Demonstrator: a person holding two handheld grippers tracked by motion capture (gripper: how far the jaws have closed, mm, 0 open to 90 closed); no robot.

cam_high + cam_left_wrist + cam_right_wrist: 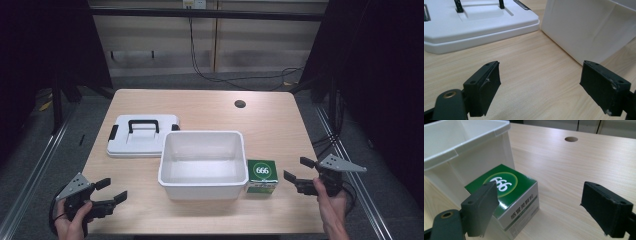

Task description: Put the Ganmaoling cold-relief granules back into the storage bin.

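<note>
A white open bin stands in the middle of the wooden table, empty inside. Its white lid with a black handle lies flat at the bin's back left. A small green and white box marked 666 rests against the bin's right wall; it appears close up in the right gripper view. My left gripper is open near the front left corner, facing the bin wall and lid. My right gripper is open just right of the box, with nothing between its jaws.
A round cable hole sits near the table's back right. Bare wood lies around the bin on all sides. Dark frames and cables flank the table, and a wall runs behind it.
</note>
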